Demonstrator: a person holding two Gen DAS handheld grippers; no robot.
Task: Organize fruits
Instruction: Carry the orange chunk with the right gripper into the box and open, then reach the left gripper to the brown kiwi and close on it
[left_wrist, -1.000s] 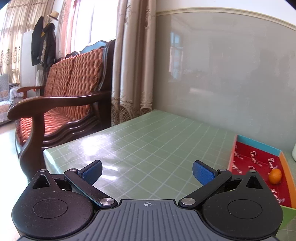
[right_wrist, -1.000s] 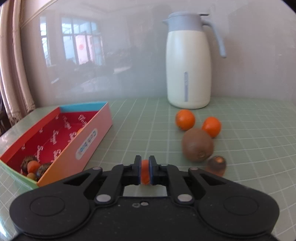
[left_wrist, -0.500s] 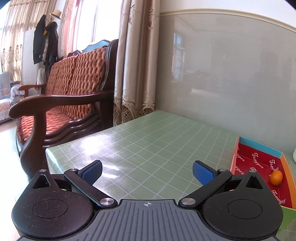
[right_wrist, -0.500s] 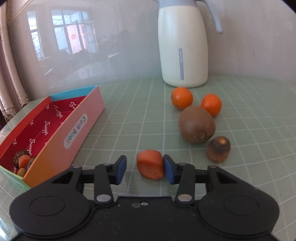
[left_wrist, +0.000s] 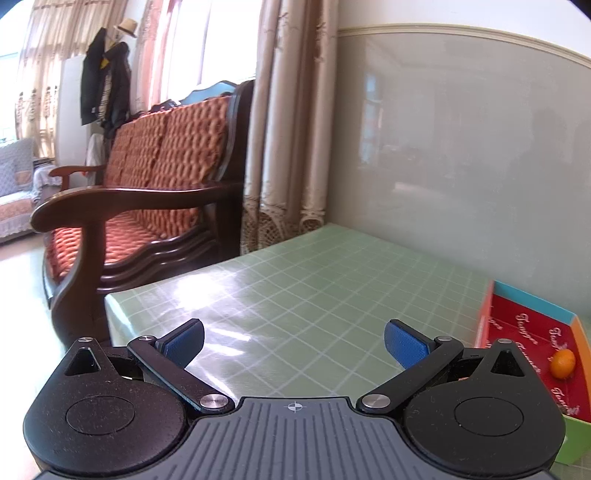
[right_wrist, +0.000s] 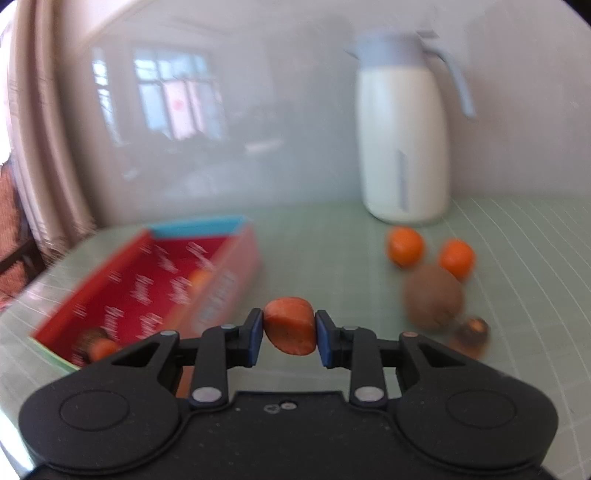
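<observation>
- right gripper (right_wrist: 289, 334) clenched on an orange-red fruit piece (right_wrist: 290, 325), pads pressing both its sides; the piece sits lifted above the green checked table (right_wrist: 325, 251), near the red box's (right_wrist: 162, 266) long side
- left gripper (left_wrist: 293, 338) released, jaws wide, nothing between; box at the table's right edge holds a small orange (left_wrist: 563, 363)

Glossy tablecloth (left_wrist: 332, 295); wooden bench (left_wrist: 110, 199); box (right_wrist: 155, 266) perhaps cardboard.
</observation>
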